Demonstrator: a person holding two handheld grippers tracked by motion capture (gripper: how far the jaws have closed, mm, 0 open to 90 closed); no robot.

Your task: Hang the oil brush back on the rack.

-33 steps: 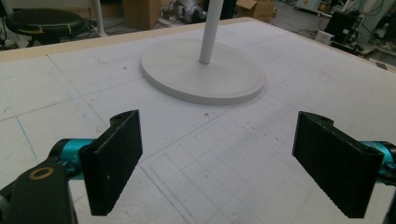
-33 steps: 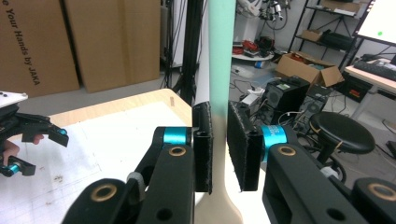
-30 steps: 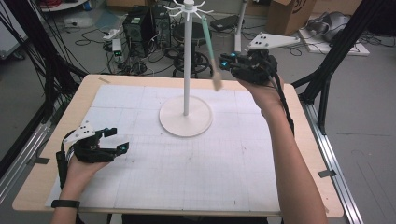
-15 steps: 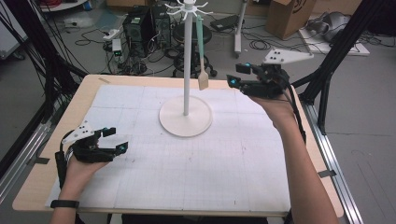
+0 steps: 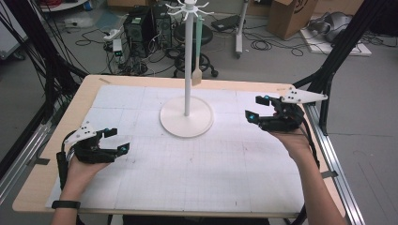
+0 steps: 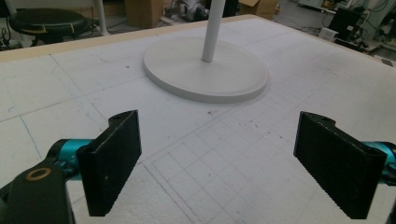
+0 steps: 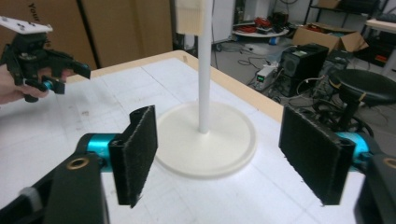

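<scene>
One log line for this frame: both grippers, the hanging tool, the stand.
left gripper: open, empty, low over table | right gripper: jaws just opened, empty | spatula: hanging on stand hook | stand: upright, mid-table

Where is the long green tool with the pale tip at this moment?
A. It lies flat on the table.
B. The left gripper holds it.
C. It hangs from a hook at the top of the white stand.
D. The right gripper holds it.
C: the green tool hangs beside the pole of the white stand, and the right gripper has open, empty jaws.

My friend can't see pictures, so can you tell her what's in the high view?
A white stand with hooks on top rises mid-table, a pale green tool hanging from one hook. A left gripper and a right gripper flank it, jaws open and empty.
</scene>
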